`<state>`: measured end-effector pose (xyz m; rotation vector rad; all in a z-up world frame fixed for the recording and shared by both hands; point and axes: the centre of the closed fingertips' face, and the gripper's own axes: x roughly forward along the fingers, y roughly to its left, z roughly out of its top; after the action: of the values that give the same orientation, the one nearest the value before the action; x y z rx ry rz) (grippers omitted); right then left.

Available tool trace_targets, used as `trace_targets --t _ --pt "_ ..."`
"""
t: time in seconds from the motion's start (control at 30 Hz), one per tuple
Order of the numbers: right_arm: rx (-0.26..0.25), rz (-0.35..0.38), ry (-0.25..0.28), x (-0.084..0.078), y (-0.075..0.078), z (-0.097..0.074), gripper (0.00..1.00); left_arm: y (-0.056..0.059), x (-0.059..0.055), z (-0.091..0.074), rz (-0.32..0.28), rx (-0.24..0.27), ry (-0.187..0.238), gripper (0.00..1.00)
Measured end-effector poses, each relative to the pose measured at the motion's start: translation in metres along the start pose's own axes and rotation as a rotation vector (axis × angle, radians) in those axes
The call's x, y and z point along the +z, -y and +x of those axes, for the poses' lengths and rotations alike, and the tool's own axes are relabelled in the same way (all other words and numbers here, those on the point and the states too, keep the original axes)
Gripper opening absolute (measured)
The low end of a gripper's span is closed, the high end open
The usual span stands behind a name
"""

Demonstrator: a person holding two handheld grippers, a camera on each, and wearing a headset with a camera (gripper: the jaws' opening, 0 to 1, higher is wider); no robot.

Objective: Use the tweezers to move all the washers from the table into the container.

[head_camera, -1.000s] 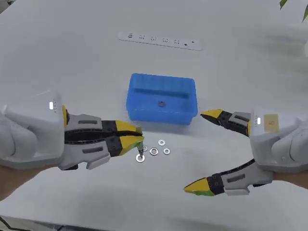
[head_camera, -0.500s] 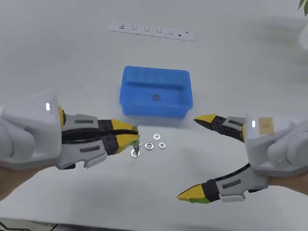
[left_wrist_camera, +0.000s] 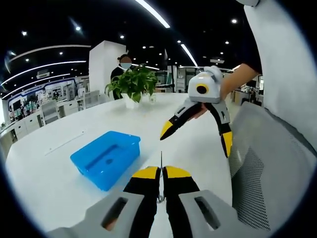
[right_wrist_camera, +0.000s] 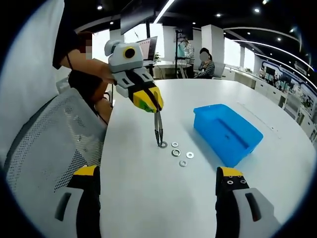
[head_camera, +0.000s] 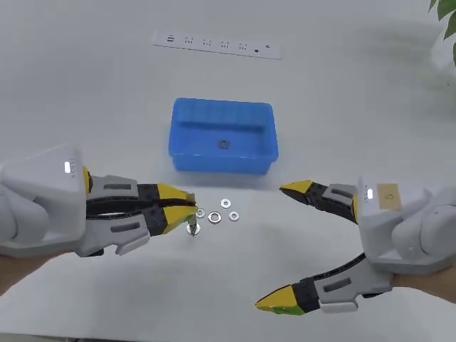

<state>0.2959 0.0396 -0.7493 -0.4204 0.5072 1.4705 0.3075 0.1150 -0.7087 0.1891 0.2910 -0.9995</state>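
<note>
My left gripper (head_camera: 187,206) is shut on thin metal tweezers (head_camera: 191,222). Their tip rests at the nearest washer (head_camera: 192,229) on the white table. I cannot tell if the tip grips that washer. Several more small steel washers (head_camera: 214,217) lie just to its right. The blue container (head_camera: 222,135) stands behind them with one washer (head_camera: 224,144) inside. My right gripper (head_camera: 274,246) hovers wide open to the right with nothing between its jaws. In the right gripper view, the tweezers (right_wrist_camera: 158,126) point down at a washer (right_wrist_camera: 162,144), with the container (right_wrist_camera: 228,131) beyond.
A white power strip (head_camera: 214,44) lies at the far side of the table. A potted plant (left_wrist_camera: 133,82) stands further along the table. A grey mesh chair (left_wrist_camera: 270,163) sits close to the table's near edge, and people stand in the background.
The head camera has shifted, so the whole scene sits a little left. The tweezers' tip stays at the same washer. The right gripper has sunk slightly toward me, still open.
</note>
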Motion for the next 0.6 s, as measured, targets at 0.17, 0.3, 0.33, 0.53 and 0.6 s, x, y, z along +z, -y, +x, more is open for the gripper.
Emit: trace_targets --t 0.17,0.3,0.33,0.53,0.6 --pt "0.009 0.0 0.009 0.006 -0.001 0.007 0.96 -0.001 -0.002 -0.004 -0.021 -0.011 -0.007 0.06" --pt "0.035 0.005 0.013 0.014 0.001 0.019 0.88 0.002 -0.002 -0.004 -0.028 -0.032 -0.016 0.06" --pt "0.044 0.005 0.014 0.017 0.001 0.023 0.87 0.002 -0.002 -0.004 -0.024 -0.034 -0.017 0.06" --pt "0.102 -0.055 0.007 0.031 0.001 0.046 0.75 0.002 -0.001 -0.002 -0.04 -0.04 -0.014 0.07" --pt "0.116 -0.058 0.006 0.033 0.001 0.055 0.73 0.001 -0.001 -0.003 -0.044 -0.04 -0.015 0.07"
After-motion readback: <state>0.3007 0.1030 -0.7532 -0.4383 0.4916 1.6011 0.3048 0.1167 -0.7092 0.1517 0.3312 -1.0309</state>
